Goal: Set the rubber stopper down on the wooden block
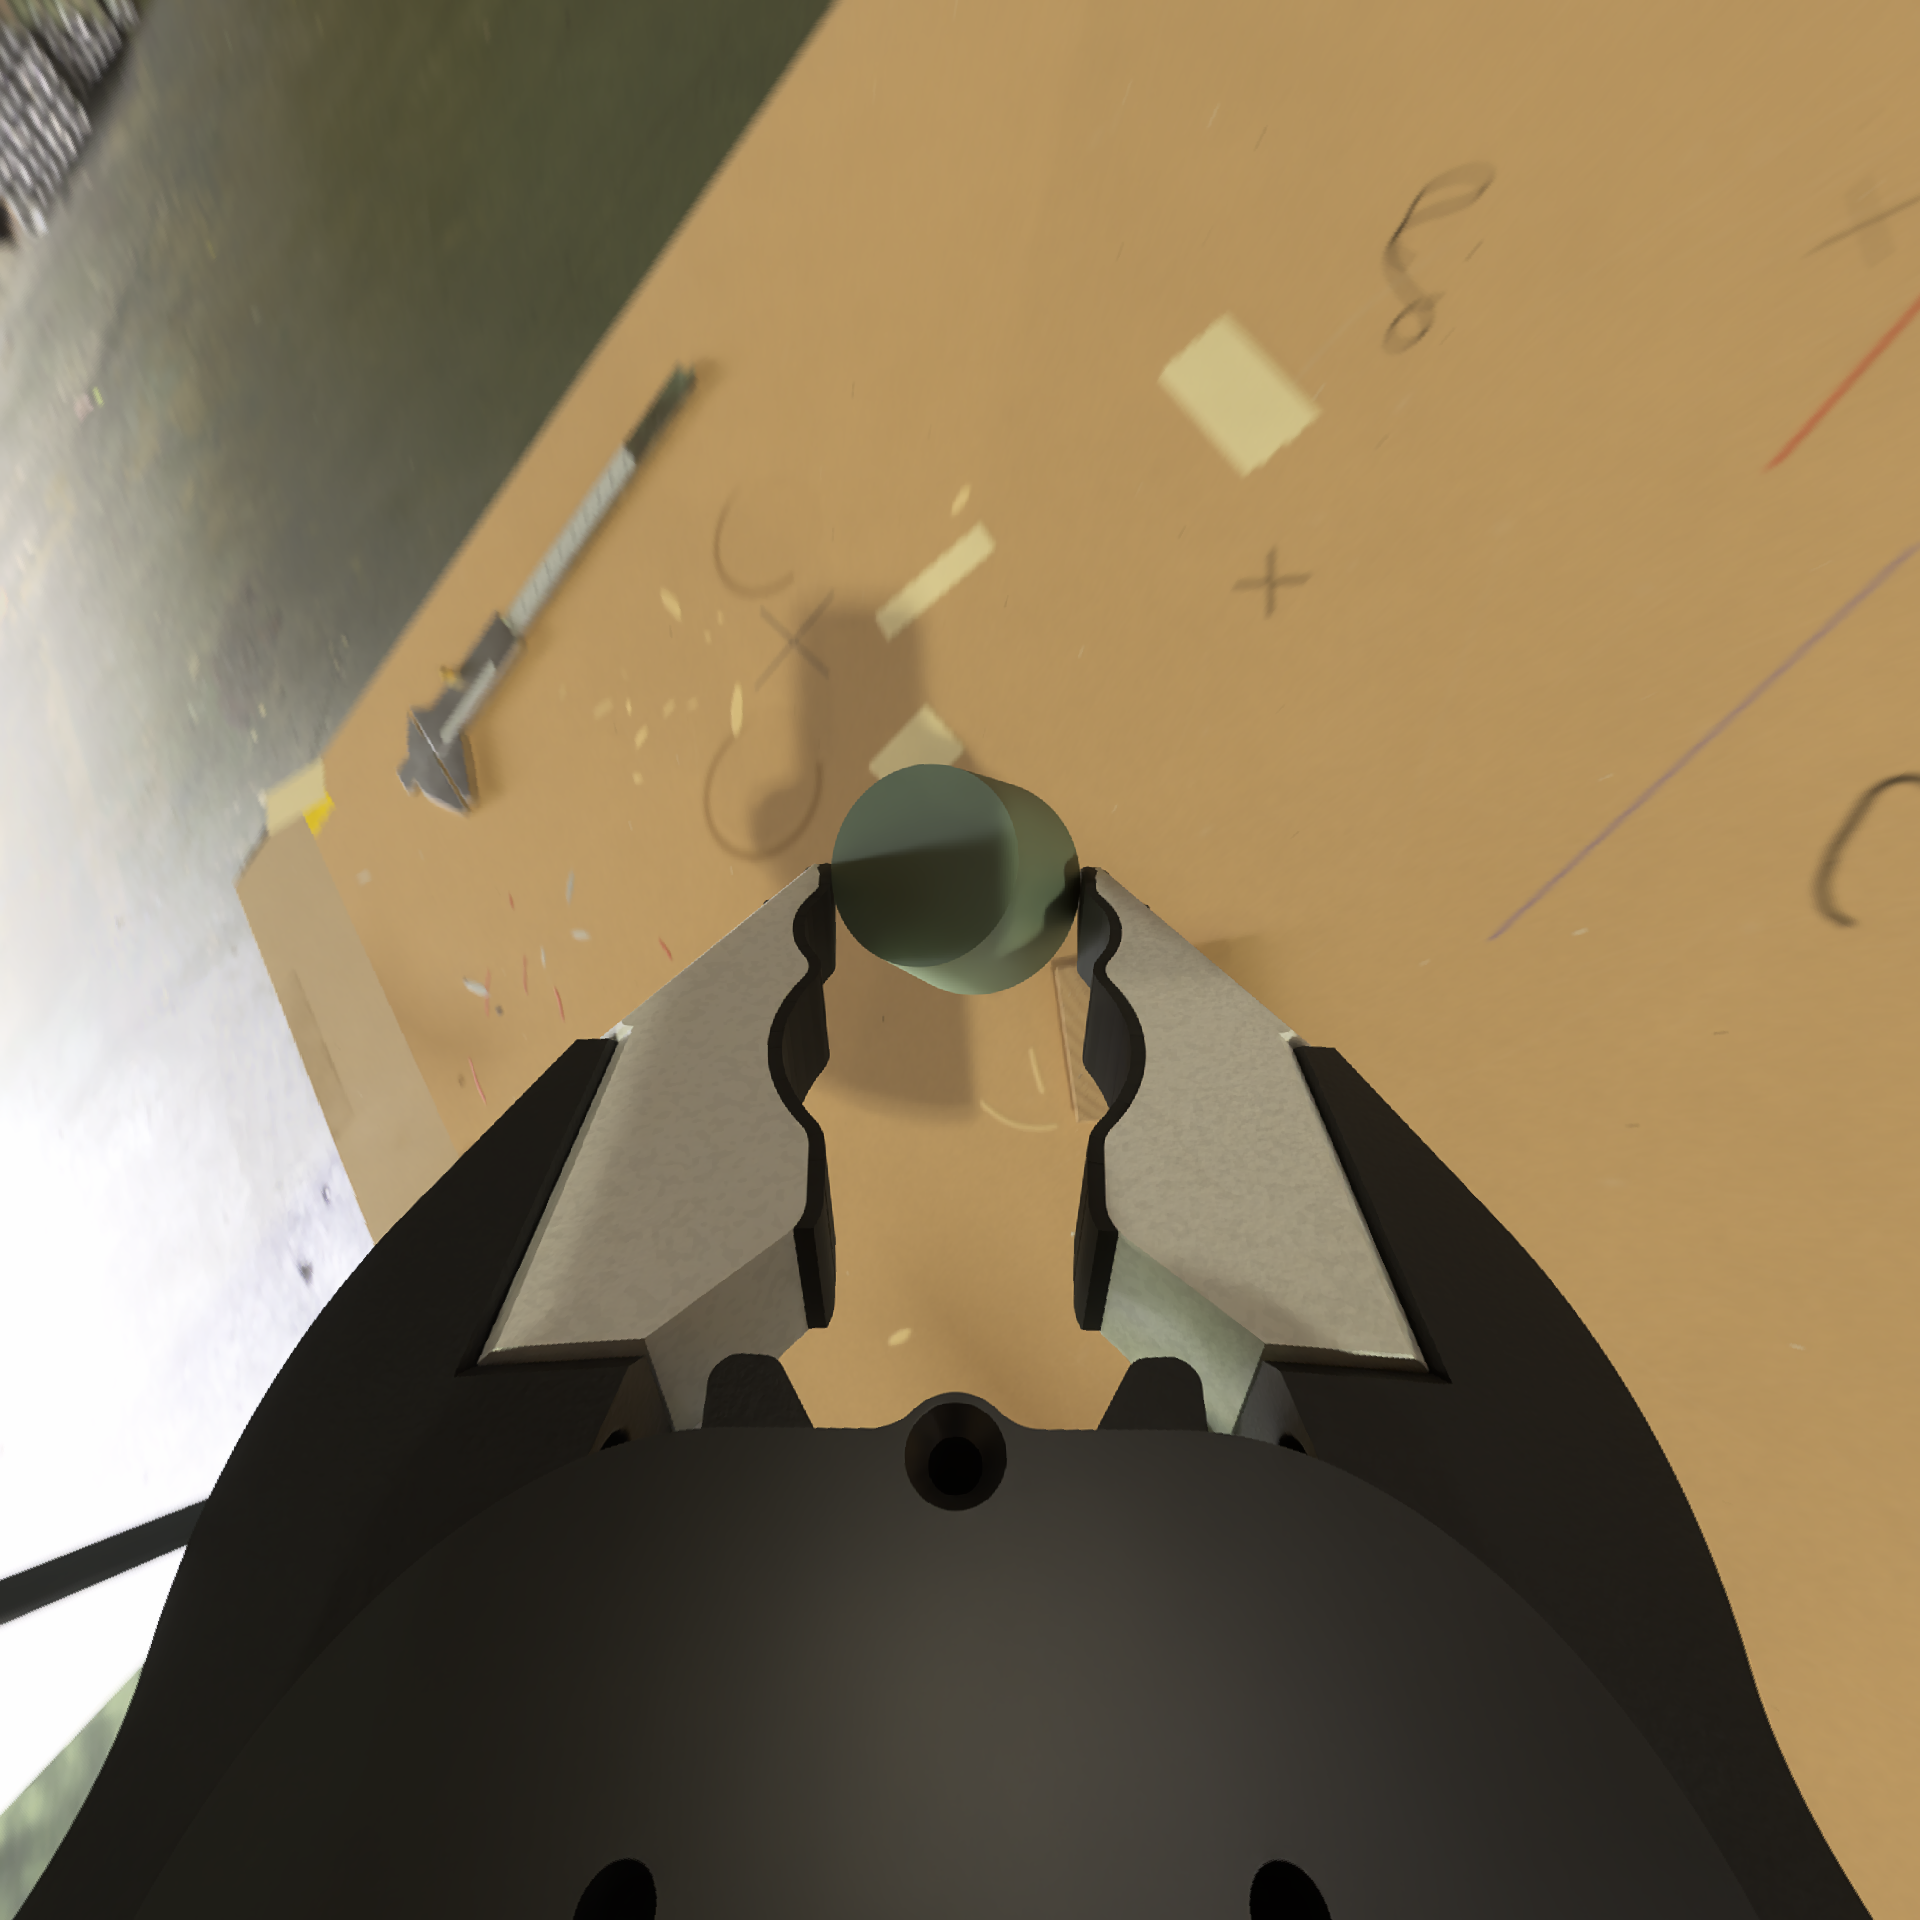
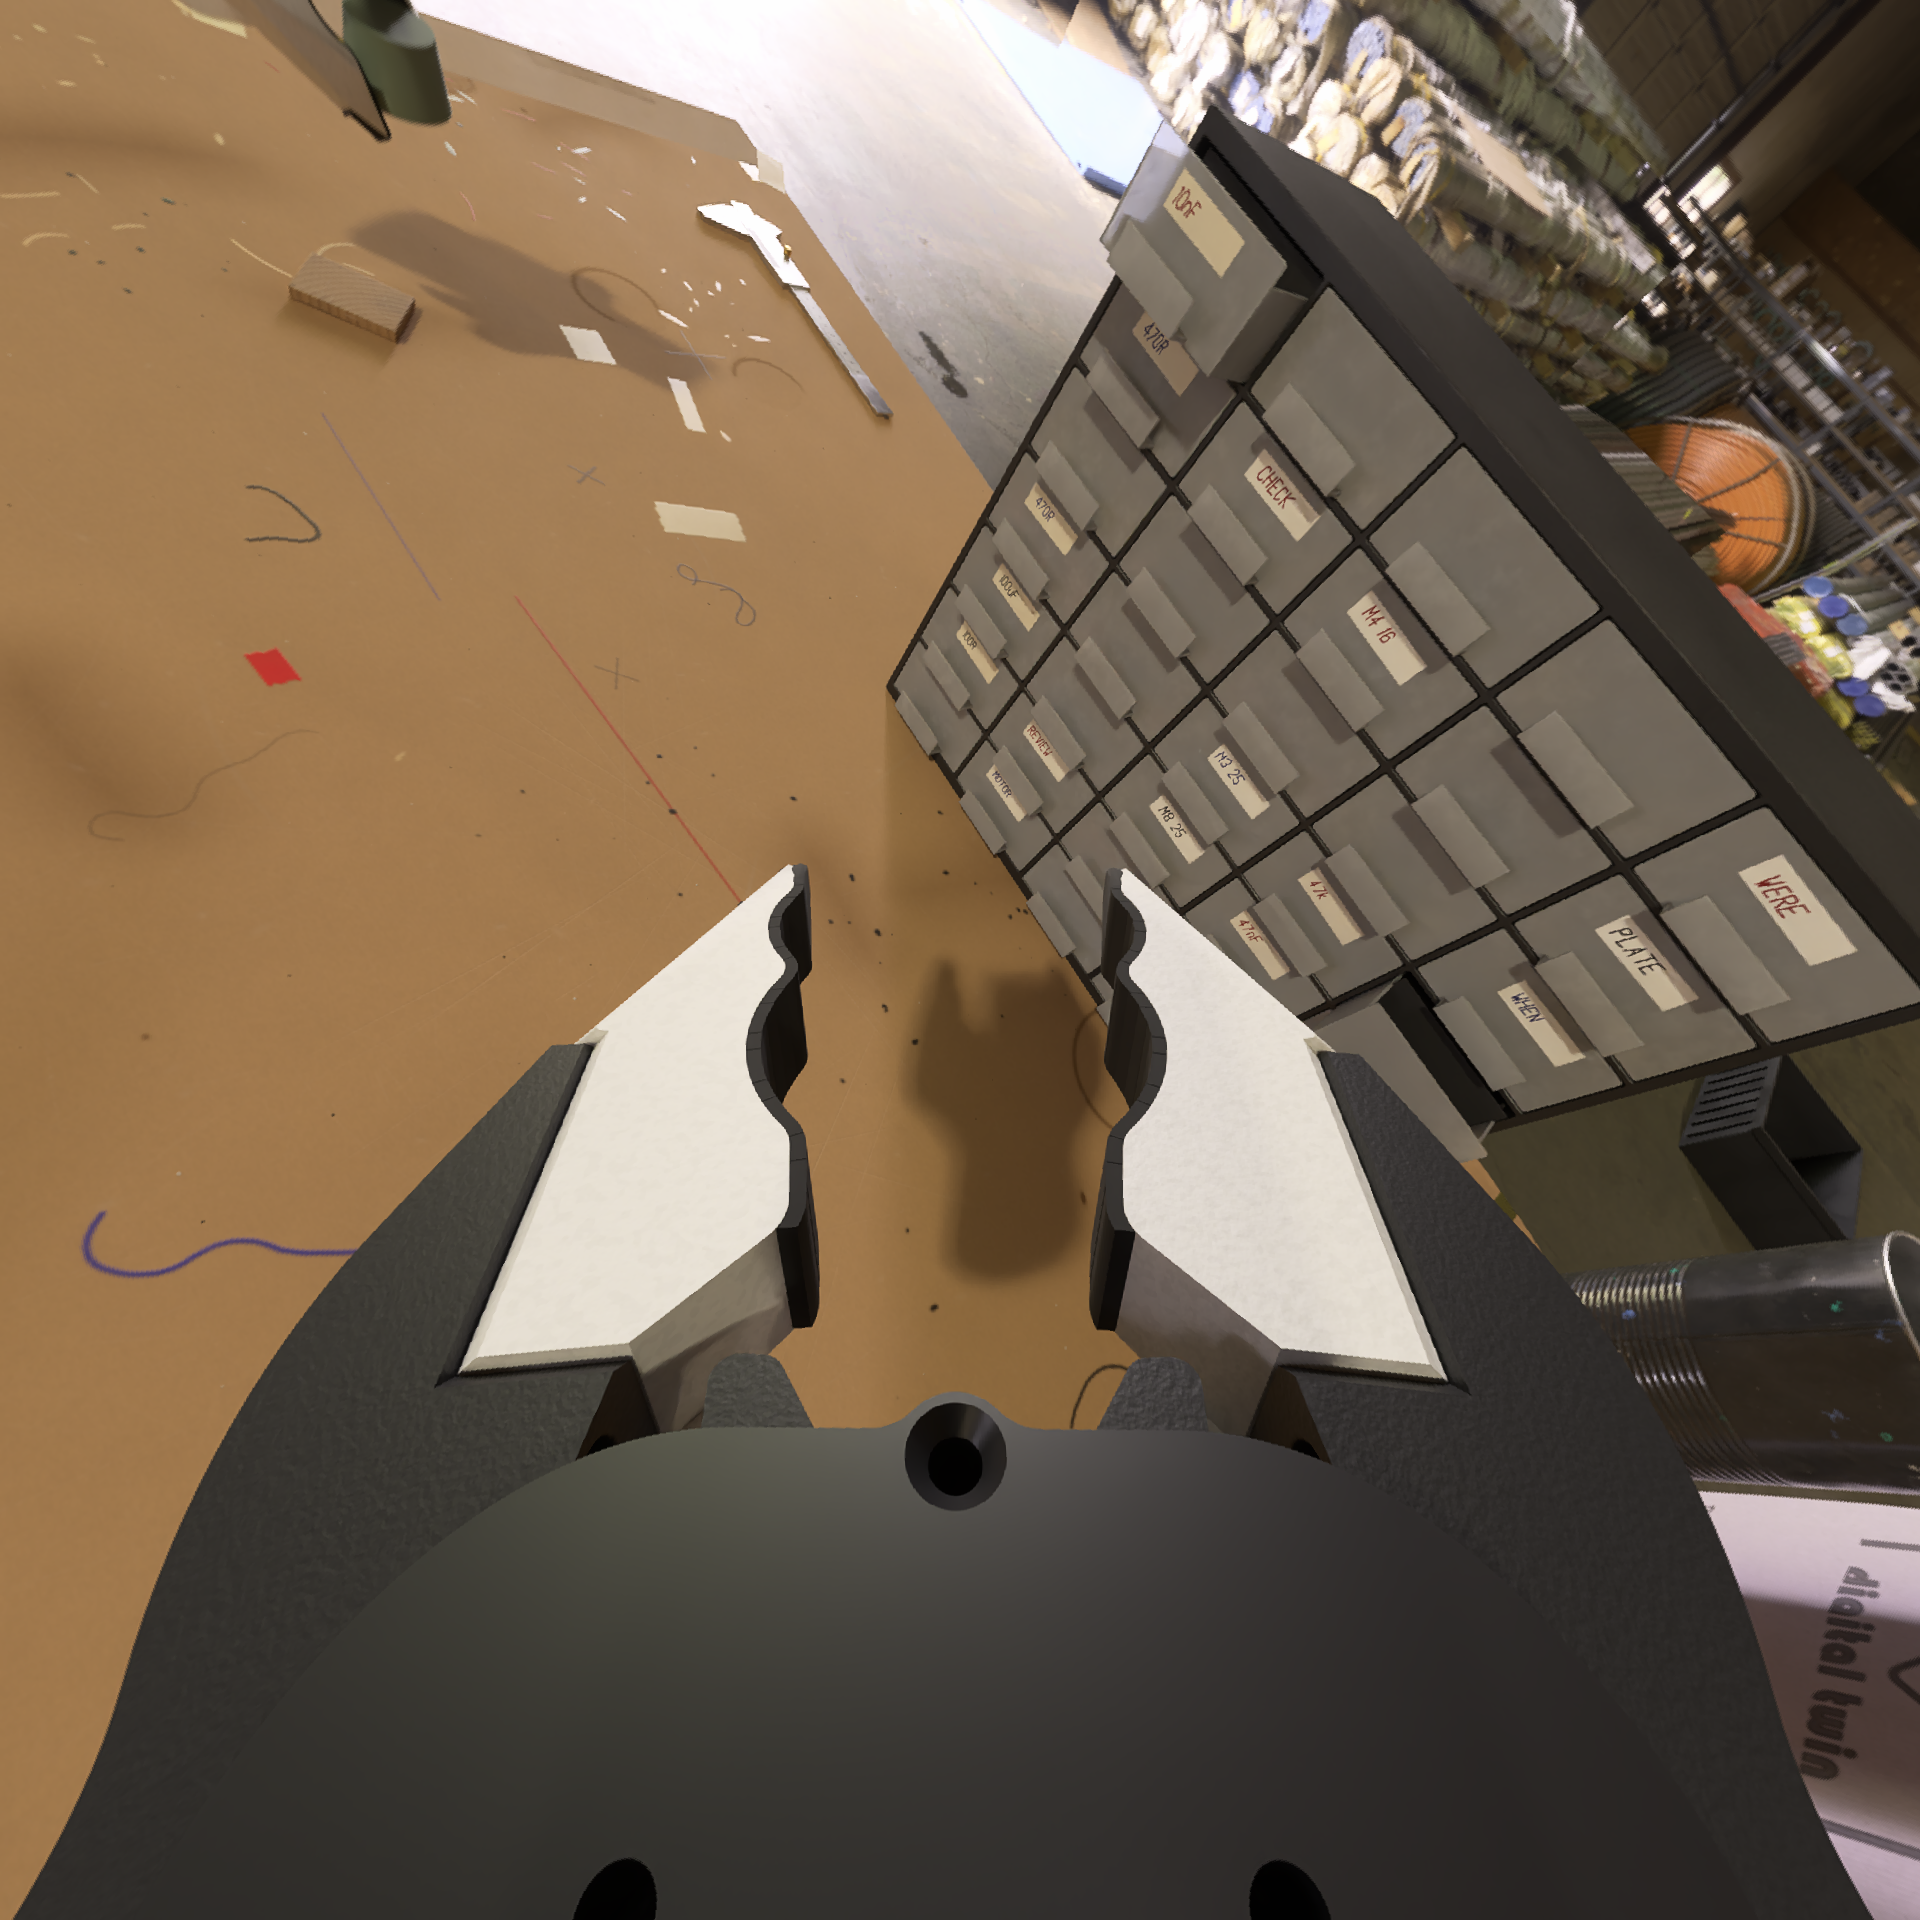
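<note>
My left gripper (image 1: 954,883) is shut on a grey-green rubber stopper (image 1: 940,878), held at the fingertips above the brown tabletop. A sliver of the wooden block (image 1: 1072,1039) shows just below the stopper, mostly hidden behind the right finger. In the right wrist view the wooden block (image 2: 351,296) lies flat on the table at the far left, and the left gripper with the stopper (image 2: 400,62) hangs above and beyond it. My right gripper (image 2: 954,883) is open and empty, low over the table near the drawer cabinet.
A grey cabinet of small labelled drawers (image 2: 1351,665) stands at the table's right. A metal caliper (image 1: 540,592) lies near the table edge. Pale tape pieces (image 1: 1236,393), a red patch (image 2: 272,667), pen marks and chips dot the tabletop (image 1: 1351,831). A metal can (image 2: 1766,1340) sits at right.
</note>
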